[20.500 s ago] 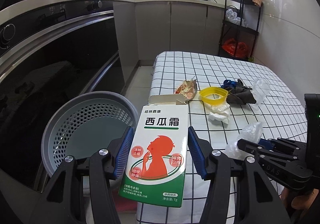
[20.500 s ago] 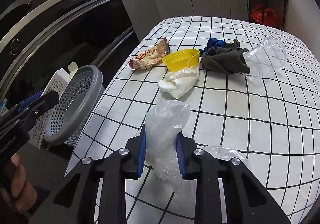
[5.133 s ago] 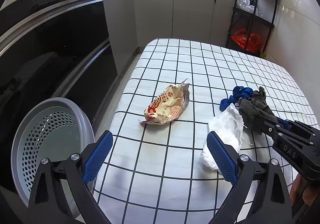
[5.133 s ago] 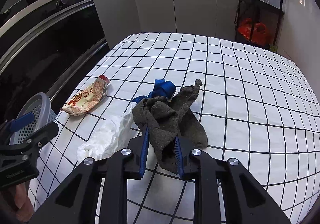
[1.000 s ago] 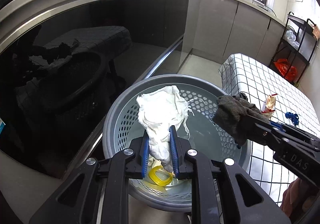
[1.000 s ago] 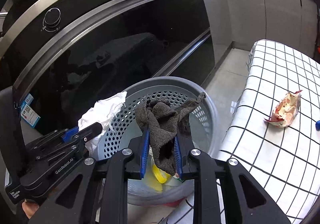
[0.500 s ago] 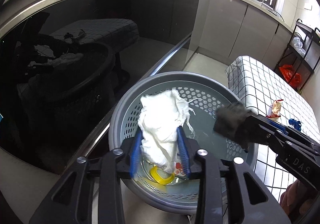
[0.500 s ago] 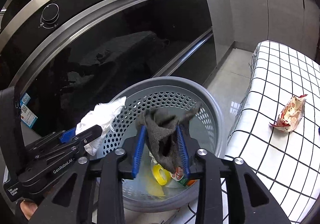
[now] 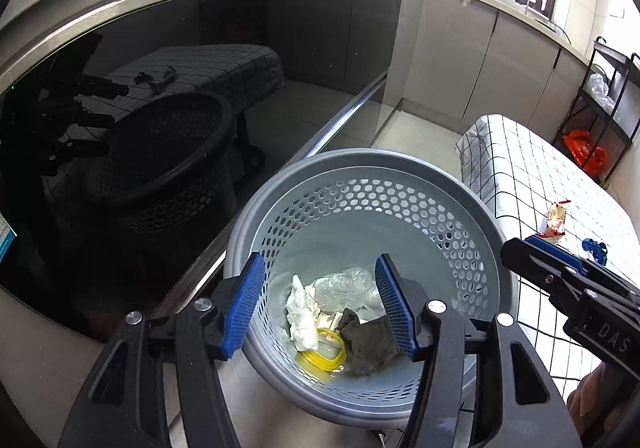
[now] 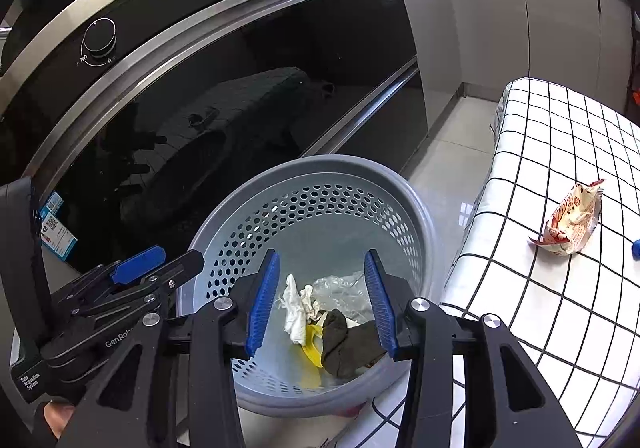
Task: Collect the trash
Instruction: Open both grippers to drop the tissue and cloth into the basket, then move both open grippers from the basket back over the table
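While both sets of tongs hover over the grey perforated basket [image 9: 360,184], the left tongs [image 9: 320,304] have their blue-padded jaws parted and opening wider with nothing between them, and the right tongs [image 10: 320,304] are likewise parted, opening and holding nothing. Down in the basket's bottom lie a crumpled white tissue [image 9: 300,312], a dark grey cloth [image 9: 368,344] just beside it, a yellow plastic ring [image 9: 320,358] partly under both, and some clear plastic wrap [image 9: 344,290] behind them. Beside the basket stands the counter [image 10: 560,312], covered in a white cloth with a black grid; a red-and-white snack wrapper [image 10: 570,224] rests on it near the edge facing the basket, with a small blue item [image 9: 594,248] just beyond. A dark glass oven front [image 10: 240,108] rises behind the basket and mirrors it
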The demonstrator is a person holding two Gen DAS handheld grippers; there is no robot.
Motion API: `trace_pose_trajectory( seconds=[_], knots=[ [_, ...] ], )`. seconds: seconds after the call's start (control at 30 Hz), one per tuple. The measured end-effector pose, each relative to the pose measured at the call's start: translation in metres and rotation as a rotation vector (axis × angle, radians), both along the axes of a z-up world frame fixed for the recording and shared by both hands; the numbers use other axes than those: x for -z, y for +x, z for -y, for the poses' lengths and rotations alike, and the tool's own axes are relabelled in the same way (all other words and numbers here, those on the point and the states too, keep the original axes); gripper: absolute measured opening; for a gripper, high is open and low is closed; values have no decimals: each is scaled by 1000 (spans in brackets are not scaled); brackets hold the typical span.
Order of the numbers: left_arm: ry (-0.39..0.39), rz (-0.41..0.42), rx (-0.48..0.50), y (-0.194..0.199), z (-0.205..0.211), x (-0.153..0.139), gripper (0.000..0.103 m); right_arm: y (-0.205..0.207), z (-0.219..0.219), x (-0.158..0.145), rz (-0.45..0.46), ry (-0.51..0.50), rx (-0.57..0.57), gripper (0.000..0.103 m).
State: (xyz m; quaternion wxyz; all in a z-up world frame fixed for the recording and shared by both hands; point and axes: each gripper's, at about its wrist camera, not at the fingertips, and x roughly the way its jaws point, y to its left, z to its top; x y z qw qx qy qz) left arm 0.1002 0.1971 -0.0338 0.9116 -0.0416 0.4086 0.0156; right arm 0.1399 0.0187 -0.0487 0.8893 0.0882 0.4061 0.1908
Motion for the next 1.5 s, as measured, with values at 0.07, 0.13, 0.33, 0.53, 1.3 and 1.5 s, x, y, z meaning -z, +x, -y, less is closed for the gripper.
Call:
trace_pose_trajectory(
  seconds=[0.07, 0.13, 0.33, 0.53, 1.3, 1.5],
  knots=[
    [2, 1, 2, -1, 2, -1, 58, -2, 0, 0, -2, -3, 2, 44],
    [5, 4, 6, -2, 4, -2, 61, -5, 2, 0, 0, -6, 9, 49],
    [-13, 11, 25, -3, 11, -4, 67, -19, 16, 6, -4, -18, 48, 55],
    [-2, 27, 51, -8, 28, -7, 71, -39, 44, 10, -16, -13, 108, 61],
    [-19, 72, 229, -23, 140, -21, 78, -107, 207, -39, 77, -159, 382, 69],
    [-11, 74, 268, -21, 170, -18, 78, -96, 240, -47, 115, -126, 448, 70]
  ],
)
